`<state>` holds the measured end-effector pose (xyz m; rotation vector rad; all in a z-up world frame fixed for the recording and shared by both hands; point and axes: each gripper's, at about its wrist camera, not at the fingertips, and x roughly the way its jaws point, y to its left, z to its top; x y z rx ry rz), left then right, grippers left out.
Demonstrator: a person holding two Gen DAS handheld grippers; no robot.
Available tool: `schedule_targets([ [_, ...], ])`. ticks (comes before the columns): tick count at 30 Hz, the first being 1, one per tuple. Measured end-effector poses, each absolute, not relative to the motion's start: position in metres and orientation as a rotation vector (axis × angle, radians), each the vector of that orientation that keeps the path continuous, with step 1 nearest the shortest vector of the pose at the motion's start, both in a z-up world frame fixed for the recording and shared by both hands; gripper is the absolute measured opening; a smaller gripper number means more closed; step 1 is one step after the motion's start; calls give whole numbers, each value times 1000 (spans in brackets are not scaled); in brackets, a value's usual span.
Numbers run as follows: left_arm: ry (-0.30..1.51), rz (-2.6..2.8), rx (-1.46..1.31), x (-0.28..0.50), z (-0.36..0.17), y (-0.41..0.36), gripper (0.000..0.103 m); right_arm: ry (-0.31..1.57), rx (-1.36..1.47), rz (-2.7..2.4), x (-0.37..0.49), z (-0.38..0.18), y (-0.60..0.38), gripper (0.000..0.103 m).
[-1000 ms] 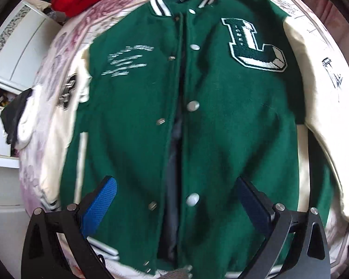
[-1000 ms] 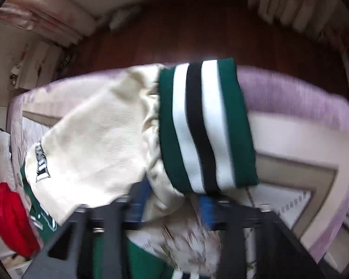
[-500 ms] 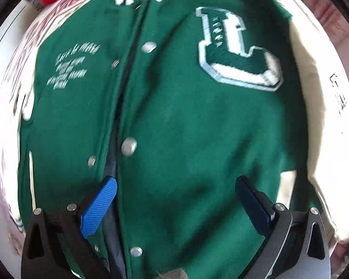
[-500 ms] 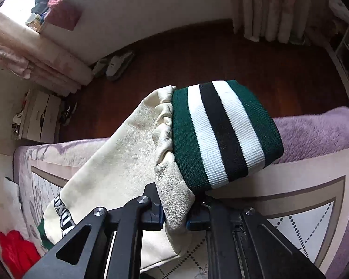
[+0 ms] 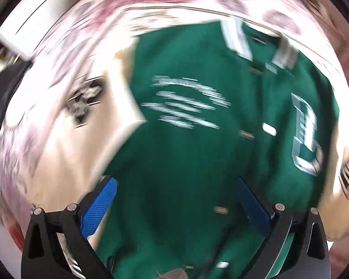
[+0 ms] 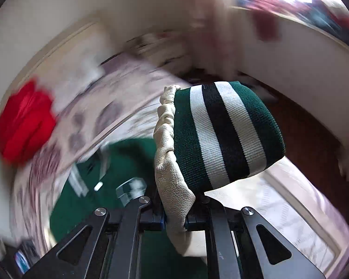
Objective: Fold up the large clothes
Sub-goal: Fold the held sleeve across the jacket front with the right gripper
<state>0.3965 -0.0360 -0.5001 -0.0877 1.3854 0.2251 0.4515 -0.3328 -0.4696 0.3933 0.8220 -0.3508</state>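
Sleeve (image 6: 172, 181) of my varsity jacket (image 5: 197, 162) sticks up, striped cuff (image 6: 225, 132) beyond my right claw (image 6: 174, 218) pinching it; left claw (image 5: 174, 204) gapes empty above the jacket.

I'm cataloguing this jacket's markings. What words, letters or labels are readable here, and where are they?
"L": large chenille letter patch on the chest of the green jacket, blurred but recognisable.
White script lines on the other chest side: too blurred to read.
Dark patch on the cream sleeve: too blurred to read.
Striped cuff held in the right gripper: no text.
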Motion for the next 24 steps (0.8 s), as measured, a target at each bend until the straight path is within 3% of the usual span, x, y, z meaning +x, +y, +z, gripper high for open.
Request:
schedule_targets([
  [5,1361,393,-171,384,-509,61,103,991,41,40,522,-538,-148,11],
  [9,1385,471,-212,371,-527,106,103,1218,-56,253,547,-623,-65,12],
  [10,1397,472,-222,369,-531,112,103,1280,-29,316,549,-639,-54,17],
  [11,1409,469,-234,369,-534,117,103,1342,1,353,550,-650,-49,33],
  [13,1421,445,-255,365,-534,120,103,1384,135,398,544,-653,-59,47],
  [14,1420,435,-255,364,-533,119,103,1379,191,397,537,-647,-71,48],
  [19,1406,344,-242,368,-513,101,103,1304,419,135,499,-607,-167,52],
  [24,1402,219,-244,394,-507,57,103,1282,601,-196,453,-606,-270,54],
])
